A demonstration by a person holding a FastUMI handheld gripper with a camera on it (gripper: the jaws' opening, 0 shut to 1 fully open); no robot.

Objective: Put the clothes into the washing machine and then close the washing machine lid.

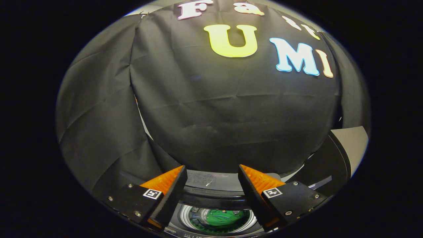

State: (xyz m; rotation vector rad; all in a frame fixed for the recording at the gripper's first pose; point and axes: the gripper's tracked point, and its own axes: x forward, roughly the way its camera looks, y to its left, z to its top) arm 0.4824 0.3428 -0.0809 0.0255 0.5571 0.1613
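Clothes (pixel 222 217): one green garment lies inside the drum (pixel 185 215) of the washing machine (pixel 211 193), seen below and between the claw (pixel 212 177) fingers. No other garment is visible; whether more lie deeper in the drum cannot be told.

Step in hand, as judged: loading phase looks done w/ the garment in the drum; lid closure is pending.

Left to right:
- Booth wall (pixel 99 115): black cloth backdrop, beyond the fingers.
- Claw: fingers apart, nothing between them, no contact w/ any item. It sits above the machine opening, pointed toward the wall.
- Drum: metallic, ribbed wall visible around the garment. Contents: green cloth, bunched, approx. centred.
- Lid (pixel 337 158): dark panel w/ pale outer face, raised at an angle to the right of the right finger, i.e. open.

Next move calls for, as judged: shift the claw right toward the lid, take or push its free edge, swing it down over the opening. Check the garment stays below the rim so the lid can seat flush. Hinge position is not clear; approach w/ care.
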